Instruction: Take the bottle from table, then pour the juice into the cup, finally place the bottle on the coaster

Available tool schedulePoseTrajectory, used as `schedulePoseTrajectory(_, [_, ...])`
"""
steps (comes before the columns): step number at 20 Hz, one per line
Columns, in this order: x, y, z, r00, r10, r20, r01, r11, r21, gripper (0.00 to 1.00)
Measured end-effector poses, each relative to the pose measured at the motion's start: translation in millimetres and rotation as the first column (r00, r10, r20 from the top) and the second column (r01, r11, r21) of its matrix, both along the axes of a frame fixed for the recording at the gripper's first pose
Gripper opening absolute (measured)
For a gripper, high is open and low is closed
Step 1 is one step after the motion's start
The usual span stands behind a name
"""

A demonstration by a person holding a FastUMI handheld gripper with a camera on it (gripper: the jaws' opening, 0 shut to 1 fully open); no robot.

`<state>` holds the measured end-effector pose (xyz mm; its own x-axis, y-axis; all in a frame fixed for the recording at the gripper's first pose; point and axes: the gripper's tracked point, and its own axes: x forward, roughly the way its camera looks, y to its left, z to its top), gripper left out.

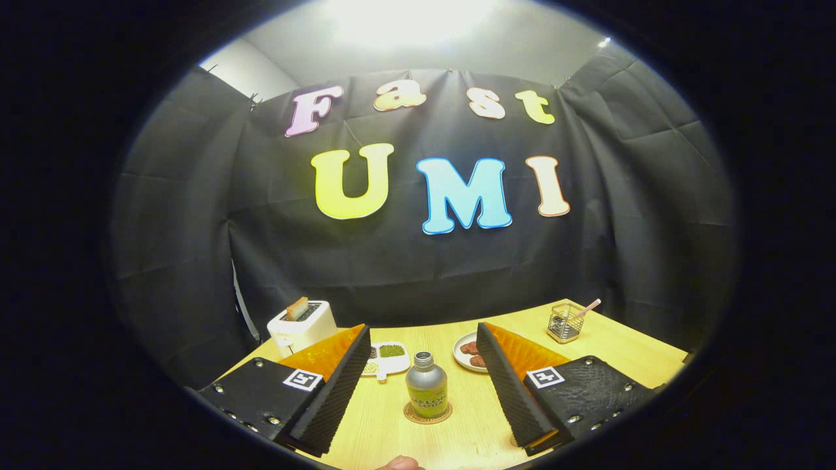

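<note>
Wooden bench (607, 352) carries the bottle (426, 390), upright on its coaster (410, 414), ahead between the fingers of my hand-held gripper (424, 365), spread wide and touching nothing, so placing looks done.

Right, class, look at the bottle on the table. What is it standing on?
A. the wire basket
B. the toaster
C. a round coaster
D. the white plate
C: the bottle stands upright on a round coaster, its rim showing around the base, on the table between the open tongs, which do not touch it.
</note>
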<state>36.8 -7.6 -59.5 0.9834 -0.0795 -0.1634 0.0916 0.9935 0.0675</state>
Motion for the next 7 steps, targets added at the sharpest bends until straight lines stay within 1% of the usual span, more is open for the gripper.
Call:
schedulePoseTrajectory(5, [-18.8, 1.3, 26.5, 0.999, 0.012, 0.045, -0.01, 0.999, -0.04, 0.98])
schedulePoseTrajectory(7, [-27.7, 1.2, 36.2, 0.998, 0.005, 0.069, -0.001, 0.998, -0.065, 0.98])
